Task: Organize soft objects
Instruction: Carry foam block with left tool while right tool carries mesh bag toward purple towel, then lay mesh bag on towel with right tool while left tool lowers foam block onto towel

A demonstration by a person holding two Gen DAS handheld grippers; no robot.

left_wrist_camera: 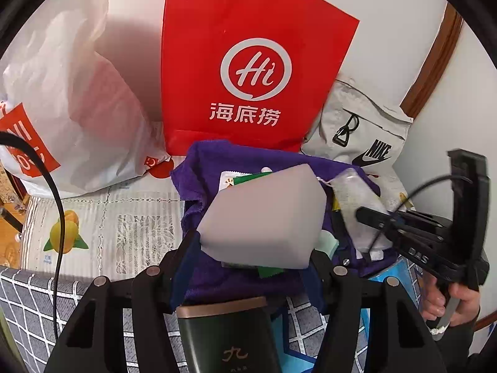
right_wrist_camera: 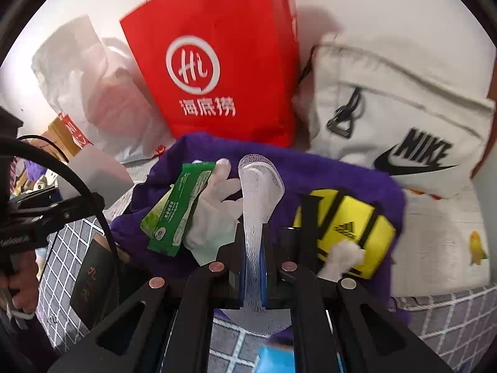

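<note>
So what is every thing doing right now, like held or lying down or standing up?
White sponge block: held by the left gripper.
White mesh sleeve: pinched in the right gripper.
Red paper bag: standing upright.
Purple towel: spread out.
Green packet: lying on towel.

Two matte black hand-held grippers. Left gripper [left_wrist_camera: 253, 248]: angular black linkage arms with triangular cut-outs, round silver pivot screws at the joints, dark blue pads on the fingers [left_wrist_camera: 186, 267], a thin black cable looping past on one side. Right gripper [right_wrist_camera: 261, 248]: same black arms, copper-toned and silver round screws, blue pads, white lettering on the black body, a black cable arcing over it, a grey trigger at the grip. Dark sleeve at the right hand [left_wrist_camera: 447, 304].
</note>
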